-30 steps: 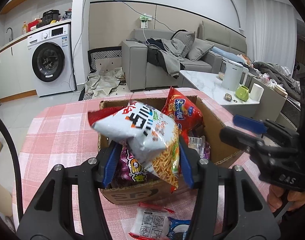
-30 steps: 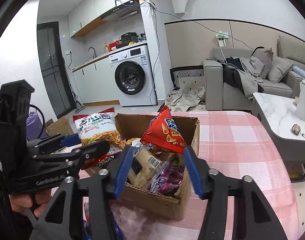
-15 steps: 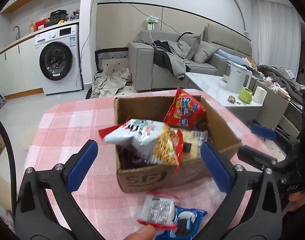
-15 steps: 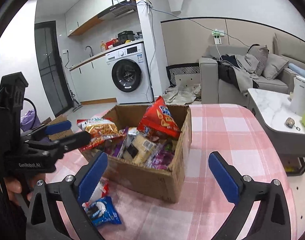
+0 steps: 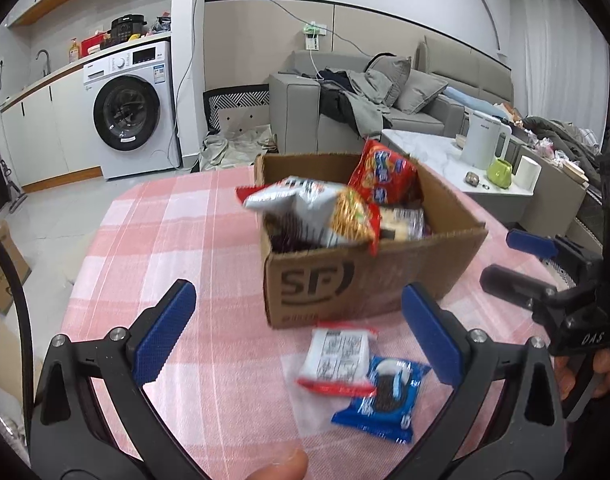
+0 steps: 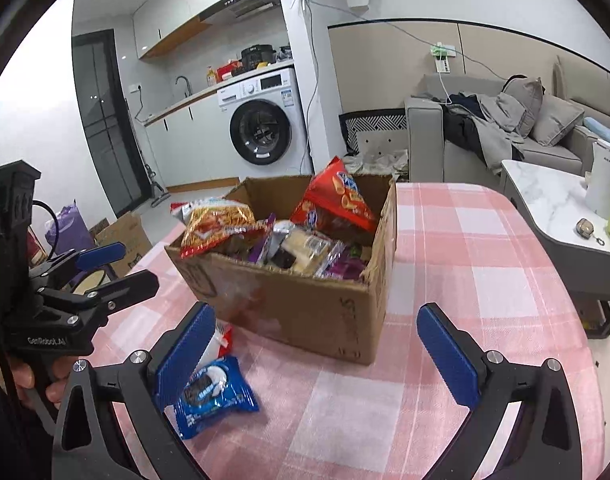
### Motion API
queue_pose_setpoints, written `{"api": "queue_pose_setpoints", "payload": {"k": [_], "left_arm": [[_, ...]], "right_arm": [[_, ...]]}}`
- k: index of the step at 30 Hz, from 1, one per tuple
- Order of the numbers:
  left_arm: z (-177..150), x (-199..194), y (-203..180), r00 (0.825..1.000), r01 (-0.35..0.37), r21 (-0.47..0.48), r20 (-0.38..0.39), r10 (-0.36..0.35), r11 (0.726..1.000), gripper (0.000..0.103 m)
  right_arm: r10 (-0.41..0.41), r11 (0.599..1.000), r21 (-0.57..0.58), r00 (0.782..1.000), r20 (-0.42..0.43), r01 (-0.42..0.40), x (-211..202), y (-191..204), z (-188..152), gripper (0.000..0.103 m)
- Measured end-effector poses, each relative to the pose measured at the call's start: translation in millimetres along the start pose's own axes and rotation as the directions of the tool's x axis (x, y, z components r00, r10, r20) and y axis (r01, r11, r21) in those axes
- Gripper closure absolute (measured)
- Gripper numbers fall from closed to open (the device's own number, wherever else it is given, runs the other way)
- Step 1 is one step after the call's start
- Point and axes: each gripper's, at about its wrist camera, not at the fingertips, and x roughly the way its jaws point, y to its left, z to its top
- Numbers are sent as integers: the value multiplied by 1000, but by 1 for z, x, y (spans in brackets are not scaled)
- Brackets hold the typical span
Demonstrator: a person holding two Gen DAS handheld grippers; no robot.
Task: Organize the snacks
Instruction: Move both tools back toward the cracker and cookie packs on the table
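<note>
An open cardboard box (image 5: 369, 280) full of snacks stands on the pink checked table. A white and red noodle-snack bag (image 5: 317, 212) lies across its near left corner, and a red chip bag (image 5: 385, 178) stands upright behind. In front of the box lie a white and red packet (image 5: 339, 360) and a blue cookie packet (image 5: 385, 396). My left gripper (image 5: 297, 288) is open, empty, short of the box and above these packets. My right gripper (image 6: 316, 310) is open and empty before the box (image 6: 305, 308), its left finger partly covering the white packet (image 6: 221, 340) beside the cookie packet (image 6: 213, 394).
The pink checked tablecloth (image 5: 165, 248) stretches left of the box and also right of it (image 6: 465, 264). A marble coffee table with a white kettle (image 5: 483, 146) and green mug (image 5: 501, 172) stands beyond the table's right edge. A cardboard carton (image 6: 121, 240) sits on the floor at left.
My left gripper opened wide, let go of the noodle-snack bag onto the box's corner and pulled back. My right gripper also opened fully and drew back from the box.
</note>
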Motion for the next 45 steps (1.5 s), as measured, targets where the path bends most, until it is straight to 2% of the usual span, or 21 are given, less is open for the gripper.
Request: {"api": "queue_pose_setpoints", "payload": {"k": [14, 25, 29, 34, 36, 39, 45], "left_arm": [[-37, -2, 19, 997, -43, -47, -67, 40, 998, 1], [-38, 5, 23, 994, -58, -50, -100, 53, 997, 1], [-38, 11, 26, 992, -59, -60, -115, 52, 996, 1], [-39, 17, 28, 990, -57, -64, -130, 49, 996, 1], [-40, 20, 28, 990, -56, -63, -133, 47, 996, 1], [-43, 22, 28, 989, -56, -62, -138, 47, 997, 1], [-44, 28, 29, 988, -55, -64, -147, 45, 996, 1]], "right_arm": [[25, 997, -63, 992, -120, -33, 19, 25, -24, 0], [77, 986, -126, 962, -260, -113, 51, 53, -47, 0], [103, 982, -124, 951, -292, -145, 61, 61, -55, 0], [106, 977, -144, 948, -300, -155, 71, 71, -62, 1], [110, 977, -141, 943, -315, -161, 77, 75, -66, 4], [113, 976, -140, 935, -337, -169, 85, 79, -71, 18], [131, 973, -136, 933, -334, -185, 85, 84, -70, 24]]}}
